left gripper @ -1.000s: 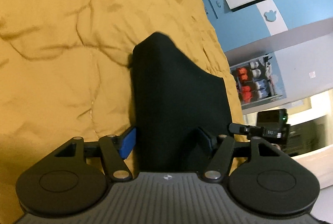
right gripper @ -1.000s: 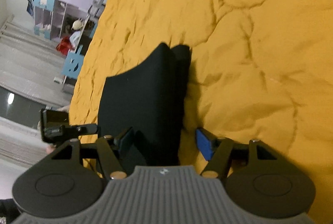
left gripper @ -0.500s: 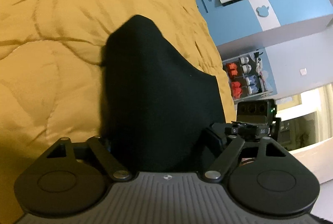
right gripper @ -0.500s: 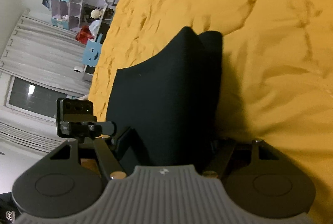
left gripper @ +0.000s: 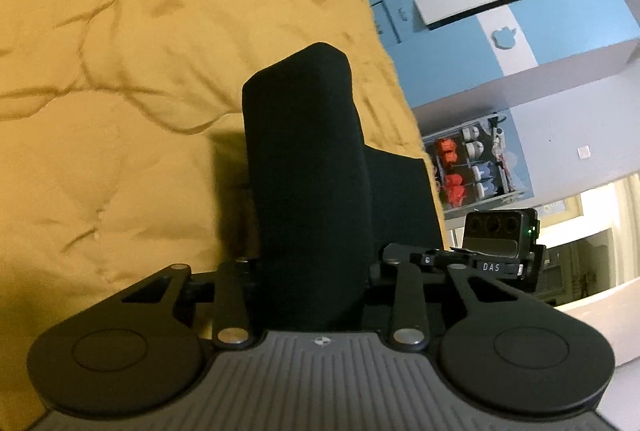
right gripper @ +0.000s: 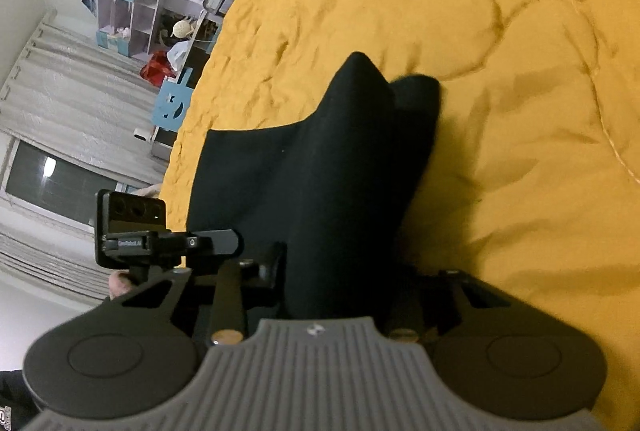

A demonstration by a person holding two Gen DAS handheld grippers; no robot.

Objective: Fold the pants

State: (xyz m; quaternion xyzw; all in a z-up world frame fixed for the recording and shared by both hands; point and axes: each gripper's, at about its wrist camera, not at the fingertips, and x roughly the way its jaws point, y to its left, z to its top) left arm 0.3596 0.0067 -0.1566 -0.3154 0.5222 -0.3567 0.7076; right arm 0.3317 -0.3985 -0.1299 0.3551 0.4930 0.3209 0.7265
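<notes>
The black pants (left gripper: 308, 167) lie on a yellow quilt (left gripper: 120, 71) and rise toward both cameras. My left gripper (left gripper: 316, 271) is shut on one end of the pants, and the cloth hides its fingertips. My right gripper (right gripper: 344, 279) is shut on the pants (right gripper: 320, 167) too, with the cloth bunched between its jaws. The far fold of the pants rests on the quilt (right gripper: 500, 31) in both views. The other gripper's camera block shows at the side of each view.
The quilt's edge runs beside the pants. Beyond it stand a blue and white wardrobe (left gripper: 500, 11) and a shelf with toys (left gripper: 468, 167). In the right wrist view there are curtains (right gripper: 60, 103), a window and a shelf unit (right gripper: 140, 11).
Both grippers have closed on the pants; the blue pads seen a second ago are now hidden by cloth. The held ends have lifted off the quilt and the pants have bunched narrower.
</notes>
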